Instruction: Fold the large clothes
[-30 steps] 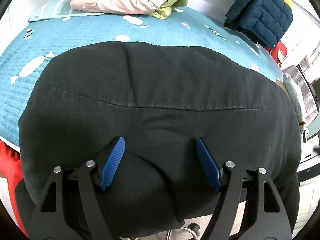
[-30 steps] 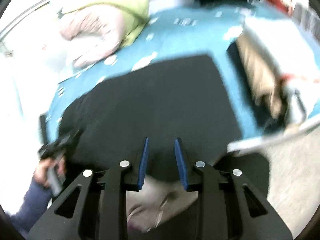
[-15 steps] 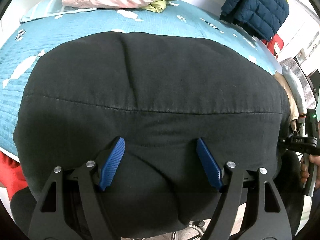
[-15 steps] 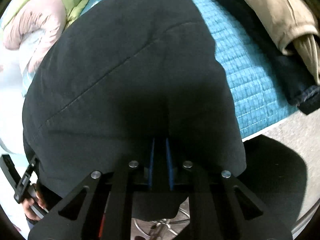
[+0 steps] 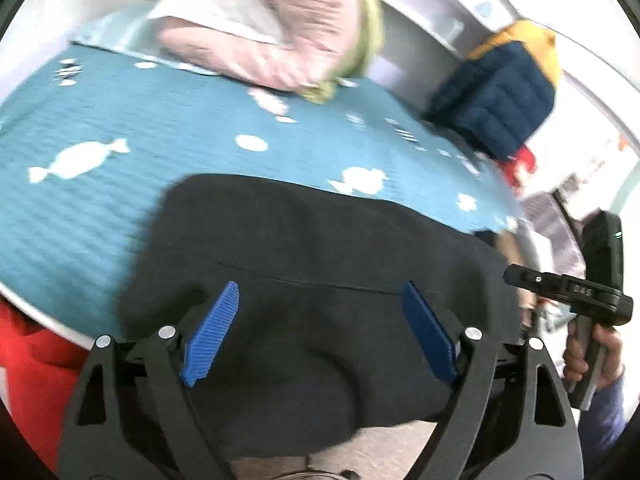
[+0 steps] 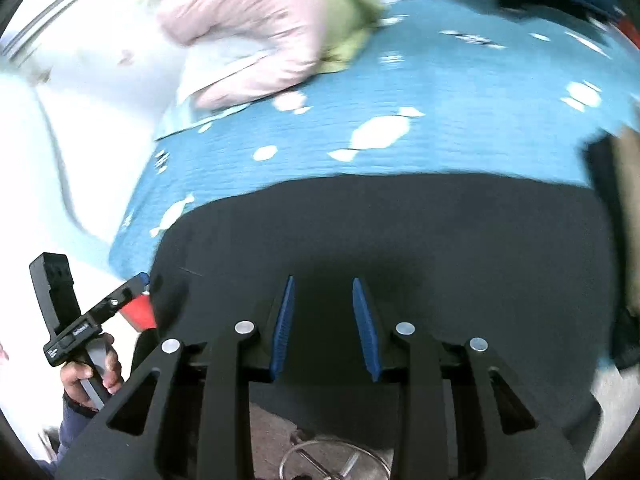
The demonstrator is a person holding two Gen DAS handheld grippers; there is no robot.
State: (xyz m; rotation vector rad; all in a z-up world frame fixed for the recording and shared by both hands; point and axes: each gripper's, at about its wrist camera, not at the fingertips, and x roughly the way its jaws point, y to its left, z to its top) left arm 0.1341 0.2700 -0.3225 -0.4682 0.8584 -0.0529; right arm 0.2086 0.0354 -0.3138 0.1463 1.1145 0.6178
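— Well, how does the left gripper (image 5: pixel 318 334) stand?

— Its jaws are wide and opening further. The blue pads (image 5: pixel 210 336) hang over the black garment (image 5: pixel 320 248) with dark cloth showing between them, but neither pad presses on it. It holds nothing.

— And the right gripper (image 6: pixel 324 326)?

— Narrower, yet its jaws are also opening. Black cloth shows in the gap between the pads, and nothing is pinched there; released, then.

— Where does the garment lie?

— Folded on the near edge of the bed (image 5: pixel 132 128), on the teal cover printed with white sweets. Its near edge droops over the side of the bed towards the floor. A stitched seam runs across it just beyond the left pads.

— What else is about?

— Beyond it, at the far side of the bed, a pink jacket (image 5: pixel 280 36) lies heaped with a green one (image 5: pixel 362 20) behind it. To the right in the left wrist view sits a navy and yellow jacket (image 5: pixel 504 96). Red cloth (image 5: pixel 36 364) shows at the lower left, below the bed's edge. In the right wrist view a dark and tan pile (image 6: pixel 616 208) lies just beside the garment's right edge.

— Do the grippers see each other?

— Yes. Each view shows the other one held in a hand (image 5: pixel 592 356) at its margin, beside the garment, with a blue sleeve (image 5: pixel 600 412) below.
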